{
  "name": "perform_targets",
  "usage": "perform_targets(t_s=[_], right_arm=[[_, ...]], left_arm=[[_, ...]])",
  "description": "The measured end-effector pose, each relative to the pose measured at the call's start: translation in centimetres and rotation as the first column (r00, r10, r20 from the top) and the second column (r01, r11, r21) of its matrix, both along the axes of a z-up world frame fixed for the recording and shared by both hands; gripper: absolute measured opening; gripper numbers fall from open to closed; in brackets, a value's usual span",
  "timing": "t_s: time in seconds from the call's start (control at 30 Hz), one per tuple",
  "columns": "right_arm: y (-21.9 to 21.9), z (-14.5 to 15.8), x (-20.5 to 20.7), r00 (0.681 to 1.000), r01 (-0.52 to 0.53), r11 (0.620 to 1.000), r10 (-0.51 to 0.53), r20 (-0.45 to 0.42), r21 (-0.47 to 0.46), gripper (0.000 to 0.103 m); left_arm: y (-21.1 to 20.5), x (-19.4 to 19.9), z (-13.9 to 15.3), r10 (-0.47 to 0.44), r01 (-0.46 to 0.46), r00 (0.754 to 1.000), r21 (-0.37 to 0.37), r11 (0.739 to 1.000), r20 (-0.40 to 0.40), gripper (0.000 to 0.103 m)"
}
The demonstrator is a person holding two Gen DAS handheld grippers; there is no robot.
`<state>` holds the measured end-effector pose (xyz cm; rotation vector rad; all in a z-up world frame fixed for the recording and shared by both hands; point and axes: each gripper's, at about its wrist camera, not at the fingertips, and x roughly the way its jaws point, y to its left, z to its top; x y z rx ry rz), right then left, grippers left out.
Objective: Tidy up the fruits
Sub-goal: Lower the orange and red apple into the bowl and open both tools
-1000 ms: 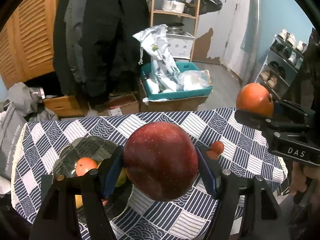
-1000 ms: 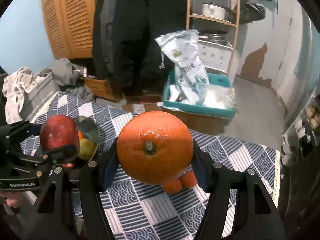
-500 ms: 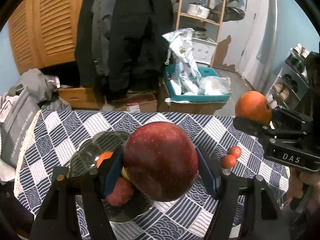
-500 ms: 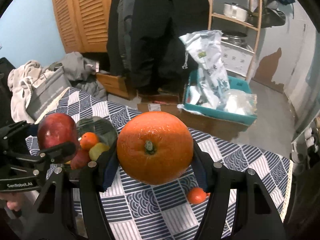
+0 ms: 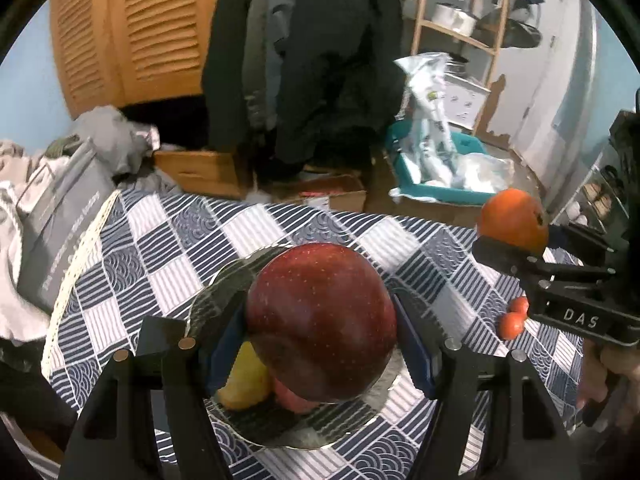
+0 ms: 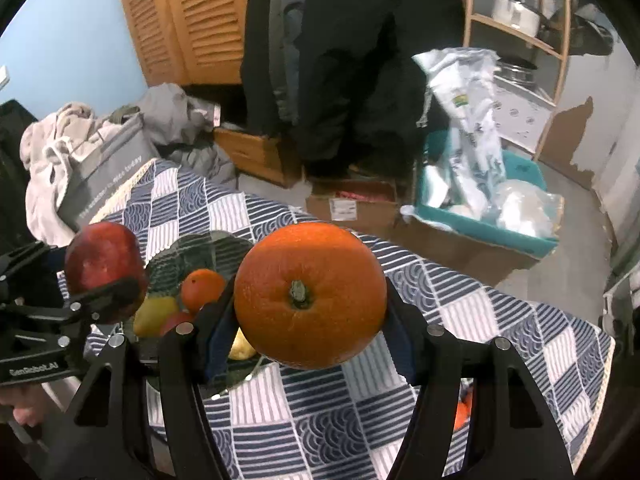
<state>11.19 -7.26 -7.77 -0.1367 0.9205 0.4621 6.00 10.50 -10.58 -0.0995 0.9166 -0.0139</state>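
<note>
Left gripper point(image 5: 322, 330) pinching red apple point(image 5: 320, 320), which blocks most of the glass bowl point(image 5: 224, 280) beneath; yellow fruit point(image 5: 244, 380) half hidden. Right gripper point(image 6: 308, 314) clamped on orange point(image 6: 308, 296), right of bowl over checked tablecloth point(image 6: 480, 312). Two small tomatoes point(image 5: 514, 318) far right, partly covered.

one apple point(image 5: 320, 328), two oranges point(image 6: 310, 294), one bowl point(image 5: 224, 288)
</note>
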Motion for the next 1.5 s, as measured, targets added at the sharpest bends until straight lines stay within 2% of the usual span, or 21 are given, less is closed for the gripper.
perform_targets(t_s=[0.27, 0.37, 0.67, 1.13, 1.5], right_arm=[[3.9, -3.8, 1.5, 0.997, -0.056, 0.998, 0.055, -0.057, -0.027, 0.065], [4.8, -5.2, 2.2, 0.993, -0.064, 0.998, 0.063, -0.098, -0.008, 0.065], [7.2, -8.0, 2.8, 0.98, -0.11, 0.994, 0.108, -0.167, 0.0, 0.065], [9.2, -10.7, 2.9, 0.962, -0.148, 0.989, 0.142, -0.234, -0.009, 0.065], [9.9, -11.2, 3.2, 0.957, -0.157, 0.987, 0.15, -0.247, -0.01, 0.067]], left_arm=[[2.8, 1.0, -2.6, 0.069, -0.067, 0.997, 0.038, 0.997, -0.038, 0.072], [3.7, 1.3, -3.8, 0.095, -0.091, 0.993, 0.053, 0.994, -0.07, 0.072], [5.6, 1.7, -7.0, 0.142, -0.137, 0.98, 0.049, 0.989, -0.141, 0.072], [6.6, 2.2, -9.6, 0.16, -0.158, 0.966, 0.029, 0.987, -0.204, 0.072], [6.8, 2.4, -9.7, 0.151, -0.151, 0.966, 0.017, 0.988, -0.208, 0.072]])
